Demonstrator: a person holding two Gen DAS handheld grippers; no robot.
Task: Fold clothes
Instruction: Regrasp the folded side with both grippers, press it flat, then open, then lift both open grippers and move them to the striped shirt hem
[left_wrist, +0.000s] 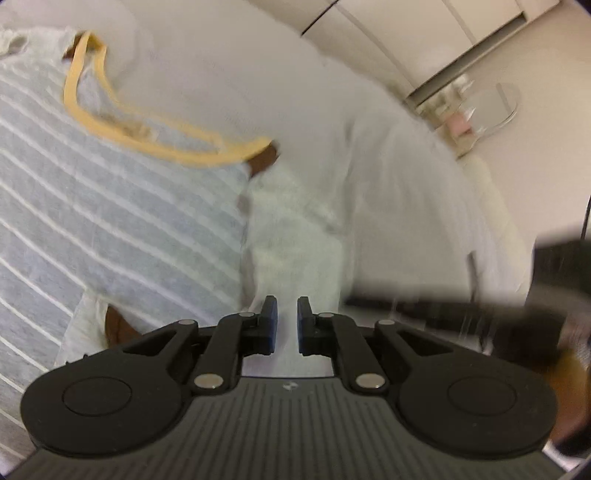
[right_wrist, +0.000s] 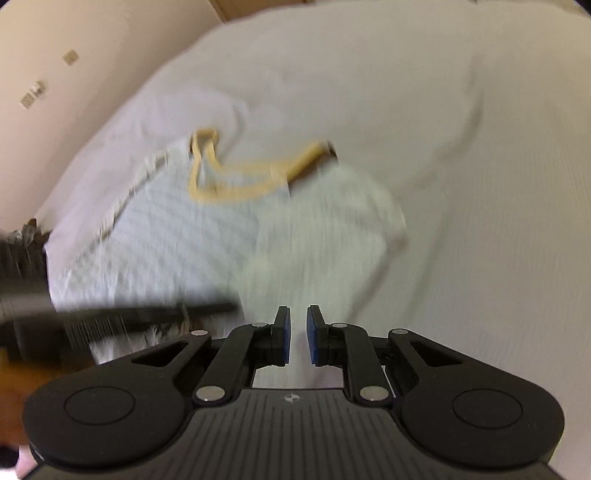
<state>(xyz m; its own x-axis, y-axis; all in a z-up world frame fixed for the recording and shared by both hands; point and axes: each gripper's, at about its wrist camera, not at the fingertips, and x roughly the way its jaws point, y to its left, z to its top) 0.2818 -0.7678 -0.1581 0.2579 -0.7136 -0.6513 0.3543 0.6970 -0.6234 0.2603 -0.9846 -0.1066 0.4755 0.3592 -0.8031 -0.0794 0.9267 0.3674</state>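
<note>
A grey shirt with thin white stripes (left_wrist: 122, 206) lies spread on a white bed, with a yellow neckband (left_wrist: 110, 125) and a white sleeve (left_wrist: 291, 221) folded beside its body. My left gripper (left_wrist: 287, 321) hovers over the sleeve's lower part, open by a narrow gap with nothing between the blue pads. In the right wrist view the same shirt (right_wrist: 177, 229), its neckband (right_wrist: 236, 184) and its sleeve (right_wrist: 332, 229) are blurred. My right gripper (right_wrist: 298, 334) hangs above the sleeve, also open by a narrow gap and holding nothing.
The white bedsheet (right_wrist: 443, 147) spreads wide to the right and far side. A cream wall with switch plates (right_wrist: 35, 90) stands on the left. Cabinets and a clear rounded stand (left_wrist: 491, 107) are beyond the bed. The other gripper shows as a dark blur (left_wrist: 480, 314), (right_wrist: 92, 314).
</note>
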